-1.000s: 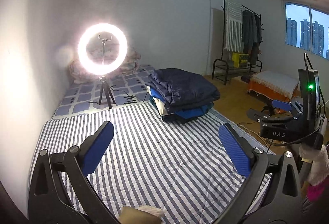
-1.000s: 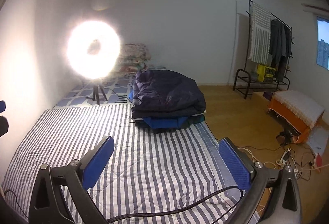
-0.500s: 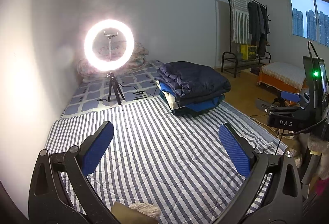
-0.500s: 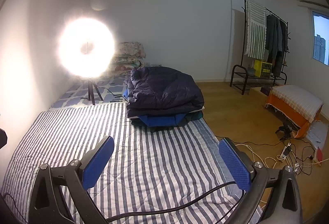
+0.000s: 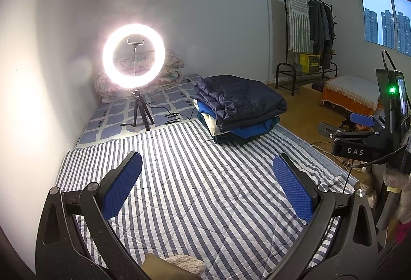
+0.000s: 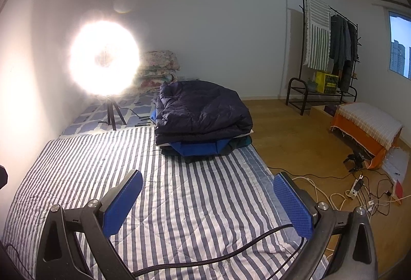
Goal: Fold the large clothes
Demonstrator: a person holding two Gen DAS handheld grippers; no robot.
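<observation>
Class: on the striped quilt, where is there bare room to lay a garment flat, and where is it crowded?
Bare: the striped quilt from both open tools back to the folded clothes stack. Crowded: the stack's corner, and the ring light tripod and cables beyond the quilt's far edge.

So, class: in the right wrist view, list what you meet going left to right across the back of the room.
Ring light → stack of folded clothes → clothes rack → orange bench.

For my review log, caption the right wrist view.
Open right gripper above striped quilt, facing folded pile.
</observation>
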